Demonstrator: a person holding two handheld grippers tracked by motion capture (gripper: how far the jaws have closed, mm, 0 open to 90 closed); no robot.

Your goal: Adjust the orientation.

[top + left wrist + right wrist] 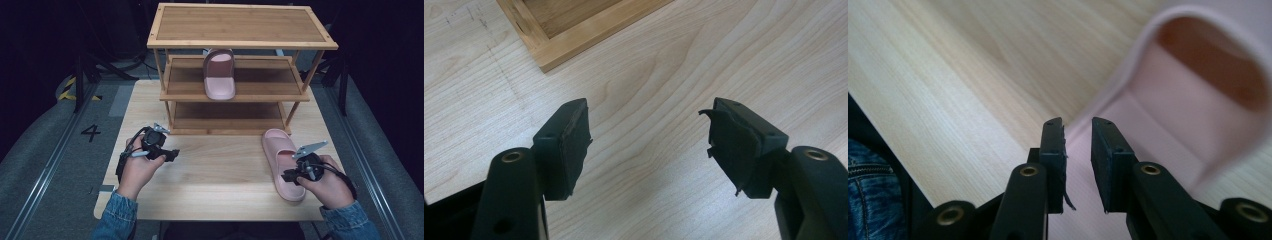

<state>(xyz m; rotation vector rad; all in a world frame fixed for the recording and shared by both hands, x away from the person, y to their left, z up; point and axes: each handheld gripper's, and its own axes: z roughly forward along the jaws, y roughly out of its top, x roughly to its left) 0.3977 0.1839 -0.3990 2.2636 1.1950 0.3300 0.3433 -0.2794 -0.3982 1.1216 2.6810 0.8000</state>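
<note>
Right tool [1078,150] narrowly parted at pink slipper's [1168,120] edge, seemingly not gripping; left tool [649,145] wide apart, empty.

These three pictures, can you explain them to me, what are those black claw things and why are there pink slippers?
A person sits at a wooden table holding a hand-operated gripper in each hand. The high view looks down from above; the other two come from cameras riding on the grippers. The left gripper hangs open over bare wood. The right gripper, jaws slightly apart, straddles the edge of a pink slipper lying on the table, not clearly pinching it. A second slipper sits on the middle shelf of a bamboo rack.
</note>
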